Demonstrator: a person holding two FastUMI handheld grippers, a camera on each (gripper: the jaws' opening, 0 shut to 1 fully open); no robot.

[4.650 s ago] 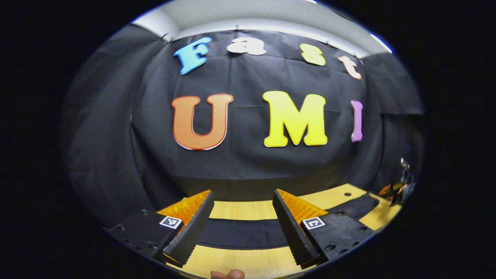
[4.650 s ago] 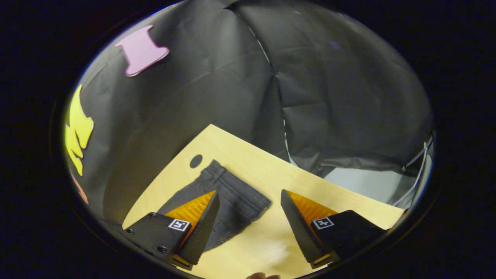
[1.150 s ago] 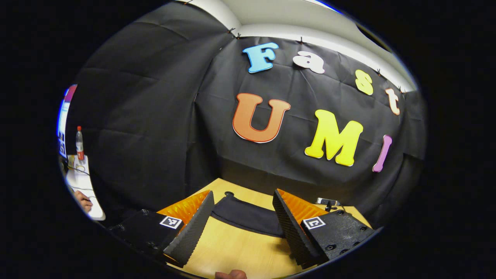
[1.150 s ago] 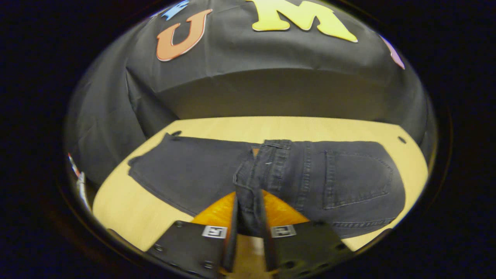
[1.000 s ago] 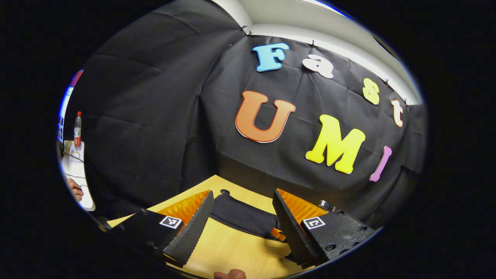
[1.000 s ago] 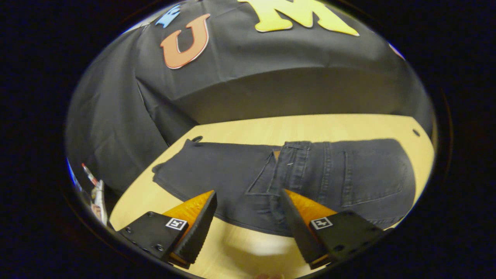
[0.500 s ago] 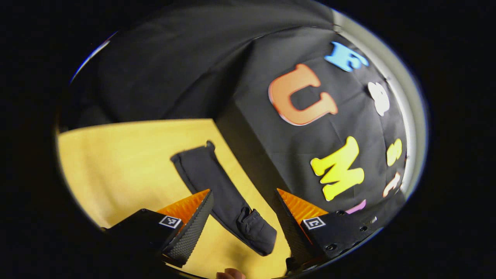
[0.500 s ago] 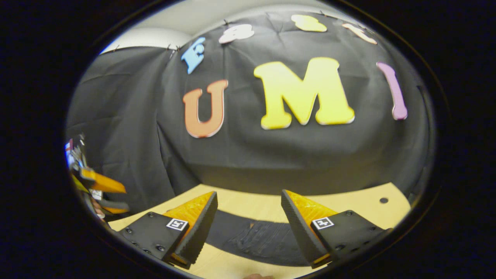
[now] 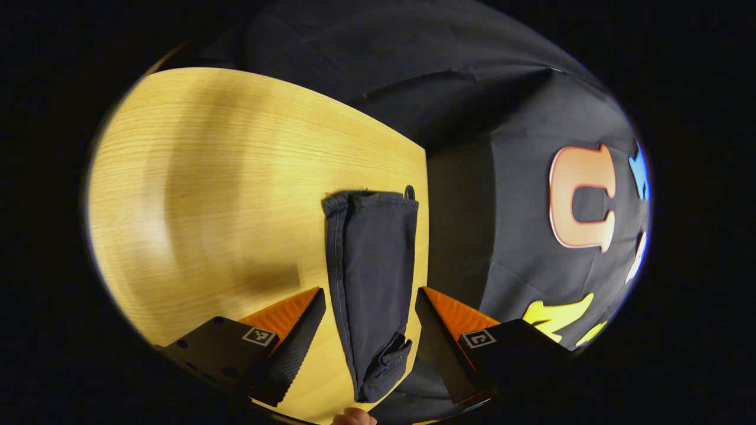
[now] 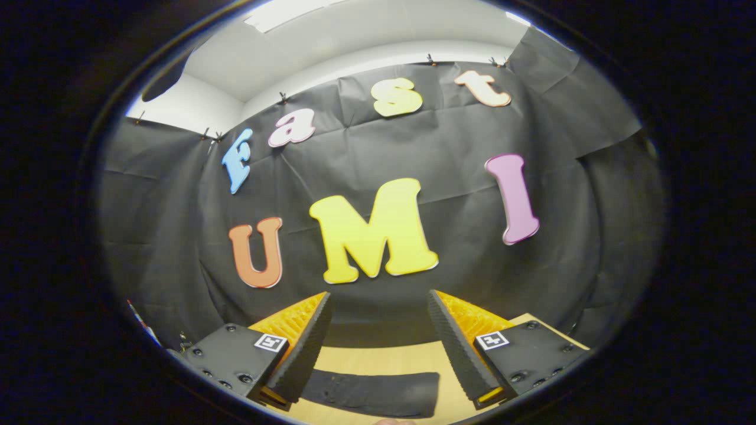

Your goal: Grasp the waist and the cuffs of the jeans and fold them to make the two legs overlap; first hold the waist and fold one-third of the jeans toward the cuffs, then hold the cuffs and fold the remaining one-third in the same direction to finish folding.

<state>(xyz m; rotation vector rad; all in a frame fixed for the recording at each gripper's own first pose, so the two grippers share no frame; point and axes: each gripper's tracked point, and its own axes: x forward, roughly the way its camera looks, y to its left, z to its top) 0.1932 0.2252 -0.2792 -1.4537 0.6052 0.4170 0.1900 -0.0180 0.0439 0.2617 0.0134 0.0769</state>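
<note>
Lying flat on the wooden table [image 9: 207,177], the jeans [image 9: 369,277] stretched along its edge (cuffs farthest), between the spread fingers of the left gripper [image 9: 369,336]; the right gripper [image 10: 378,348] hovered above them, likewise spread.

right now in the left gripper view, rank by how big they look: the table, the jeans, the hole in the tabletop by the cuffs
1. table, largest
2. jeans, a long dark strip running between the open fingers of the left gripper
3. hole, smallest, at the table's edge, beside the far end of the jeans
</note>
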